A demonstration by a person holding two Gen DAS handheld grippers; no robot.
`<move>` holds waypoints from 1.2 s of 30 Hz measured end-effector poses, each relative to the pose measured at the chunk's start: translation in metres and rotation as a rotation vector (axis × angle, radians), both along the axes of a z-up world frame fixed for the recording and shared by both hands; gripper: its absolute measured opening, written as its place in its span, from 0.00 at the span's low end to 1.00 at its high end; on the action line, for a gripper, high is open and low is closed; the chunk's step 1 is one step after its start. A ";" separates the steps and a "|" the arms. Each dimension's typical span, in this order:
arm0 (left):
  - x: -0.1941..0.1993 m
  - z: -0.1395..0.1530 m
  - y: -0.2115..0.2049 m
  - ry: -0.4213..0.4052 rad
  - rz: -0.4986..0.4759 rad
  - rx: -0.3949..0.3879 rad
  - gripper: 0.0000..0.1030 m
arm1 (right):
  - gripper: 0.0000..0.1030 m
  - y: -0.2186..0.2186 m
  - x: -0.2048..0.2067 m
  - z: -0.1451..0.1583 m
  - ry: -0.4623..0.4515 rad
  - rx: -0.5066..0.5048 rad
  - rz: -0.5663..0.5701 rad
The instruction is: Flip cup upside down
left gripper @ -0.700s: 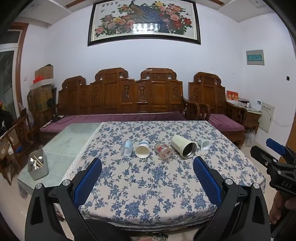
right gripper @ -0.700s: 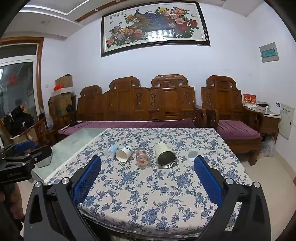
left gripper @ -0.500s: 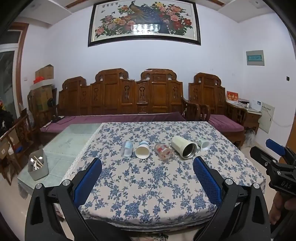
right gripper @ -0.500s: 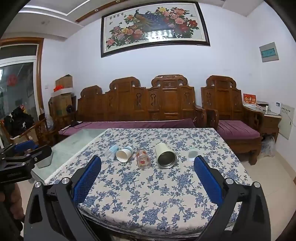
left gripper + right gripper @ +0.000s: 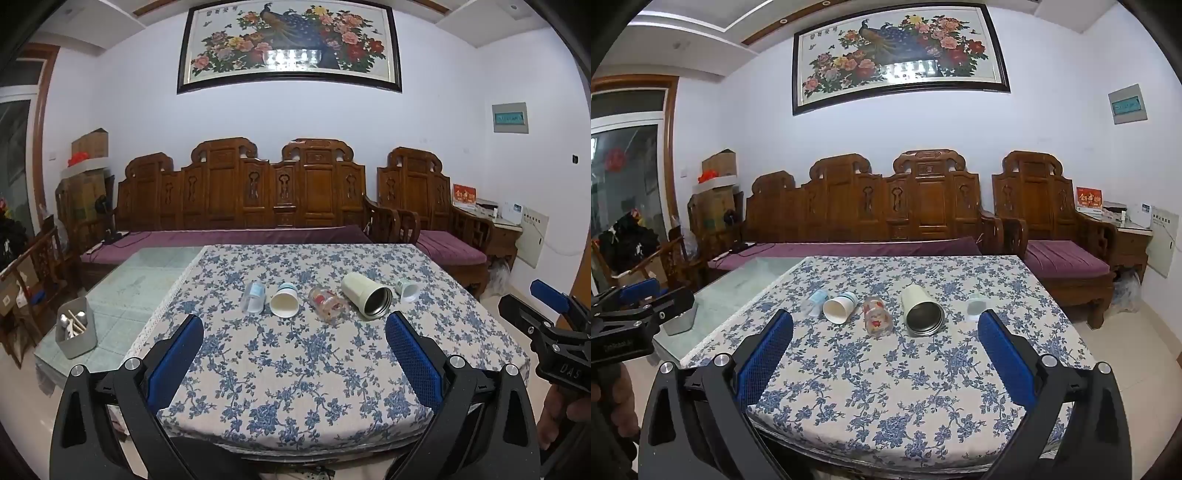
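Several cups lie on their sides in a row on the floral tablecloth (image 5: 295, 369): a clear plastic cup (image 5: 253, 297), a white paper cup (image 5: 284, 303), a glass with red print (image 5: 327, 304), a cream metal tumbler (image 5: 365, 298) and a small white cup (image 5: 407, 290). The row also shows in the right wrist view: paper cup (image 5: 839, 307), glass (image 5: 876, 315), tumbler (image 5: 921, 310), small cup (image 5: 976, 305). My left gripper (image 5: 293, 332) is open and empty, short of the row. My right gripper (image 5: 884, 332) is open and empty, also short of it.
A glass-topped part of the table (image 5: 140, 280) lies left of the cloth, with a grey utensil box (image 5: 75, 332) on it. A carved wooden sofa (image 5: 258, 199) stands behind the table. The right gripper's body (image 5: 546, 332) shows at the right edge.
Both views have shifted only slightly; the cups lie where they were and both grippers stay open.
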State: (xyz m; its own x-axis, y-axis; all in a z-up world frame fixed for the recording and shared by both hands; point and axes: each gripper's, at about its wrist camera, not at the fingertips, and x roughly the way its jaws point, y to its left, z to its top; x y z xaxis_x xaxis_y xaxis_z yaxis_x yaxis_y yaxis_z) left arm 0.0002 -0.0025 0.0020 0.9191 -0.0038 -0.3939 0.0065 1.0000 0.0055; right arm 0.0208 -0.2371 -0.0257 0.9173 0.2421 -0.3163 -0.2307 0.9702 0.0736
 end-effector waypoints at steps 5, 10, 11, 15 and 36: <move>-0.001 0.002 -0.001 -0.002 0.000 -0.001 0.92 | 0.98 0.001 -0.001 0.002 -0.001 0.001 0.000; -0.001 0.007 0.000 -0.002 0.000 -0.001 0.92 | 0.98 0.001 -0.001 0.002 -0.001 0.002 0.000; -0.001 0.006 0.001 -0.004 0.000 -0.003 0.92 | 0.98 0.002 -0.001 0.002 -0.001 0.002 0.000; -0.001 0.006 0.001 -0.002 0.000 -0.003 0.92 | 0.98 0.002 -0.001 0.002 -0.002 0.001 0.000; 0.000 0.009 0.007 -0.016 0.008 -0.008 0.92 | 0.98 0.004 -0.009 0.015 -0.008 0.001 0.002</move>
State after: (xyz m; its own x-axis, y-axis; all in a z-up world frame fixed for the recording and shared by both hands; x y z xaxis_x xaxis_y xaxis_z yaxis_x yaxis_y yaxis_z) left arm -0.0002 0.0041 0.0109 0.9254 0.0005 -0.3791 -0.0014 1.0000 -0.0021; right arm 0.0123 -0.2330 -0.0106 0.9191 0.2445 -0.3091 -0.2335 0.9696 0.0727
